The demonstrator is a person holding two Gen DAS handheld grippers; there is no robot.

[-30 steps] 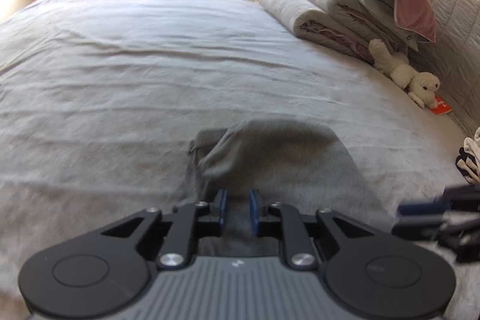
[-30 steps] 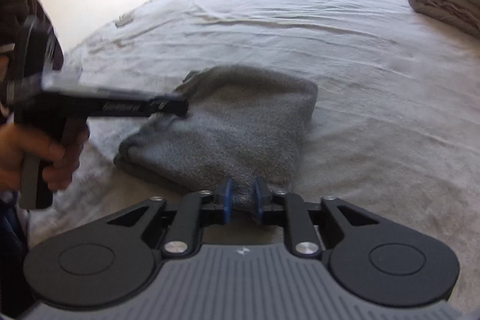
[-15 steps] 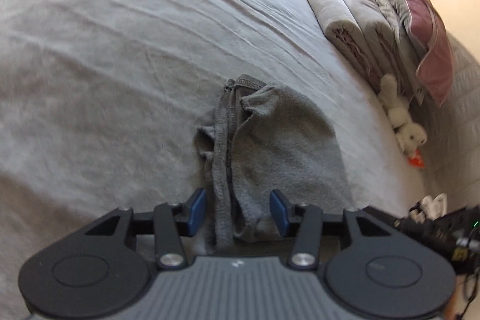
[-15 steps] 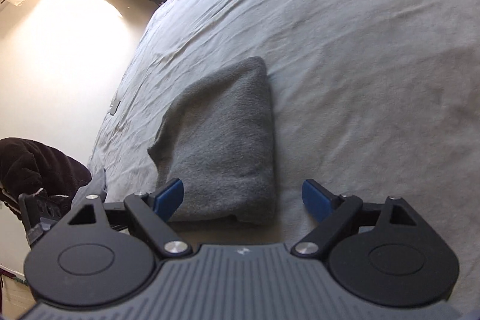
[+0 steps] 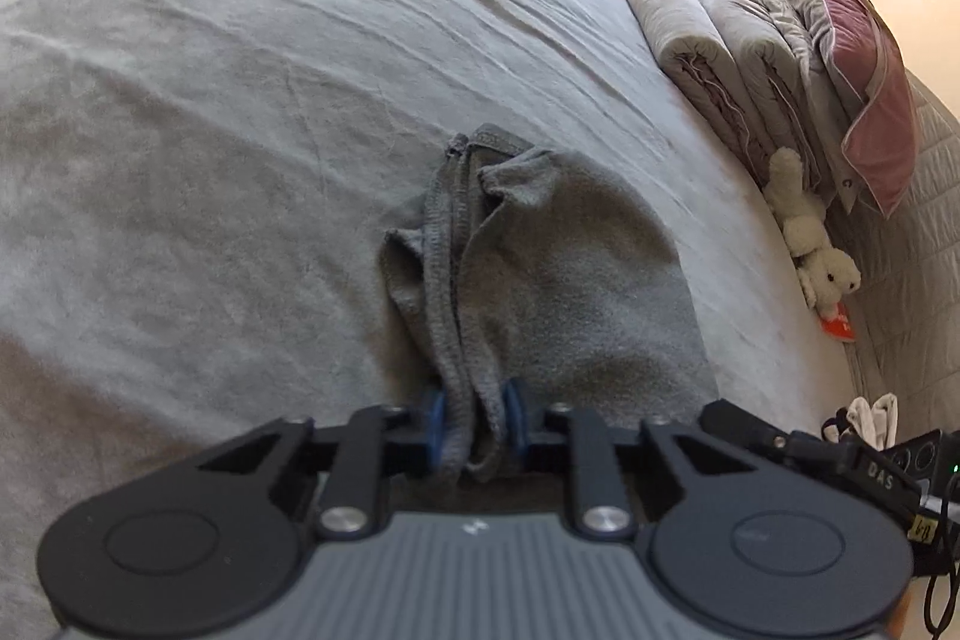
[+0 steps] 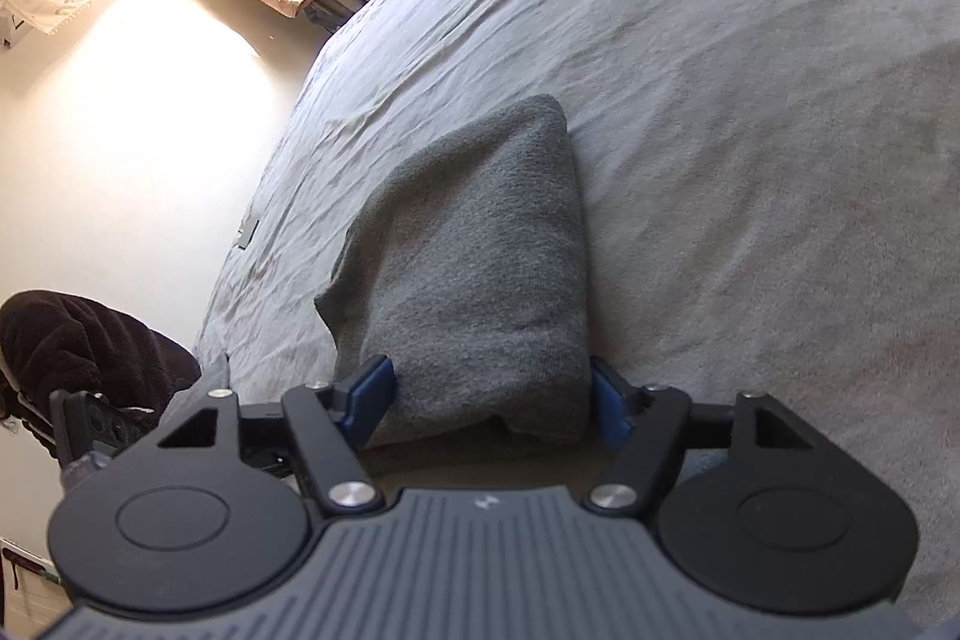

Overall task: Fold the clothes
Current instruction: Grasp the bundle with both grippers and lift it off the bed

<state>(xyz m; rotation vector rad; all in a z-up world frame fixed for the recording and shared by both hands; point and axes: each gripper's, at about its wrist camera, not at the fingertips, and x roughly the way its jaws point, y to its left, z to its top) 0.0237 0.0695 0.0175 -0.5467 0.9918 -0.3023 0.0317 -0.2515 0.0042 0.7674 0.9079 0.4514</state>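
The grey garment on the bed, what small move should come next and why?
Probably close the right gripper: its jaws stand wide on either side of the folded grey garment without pinching it, while the left gripper is already shut on the hemmed edges.
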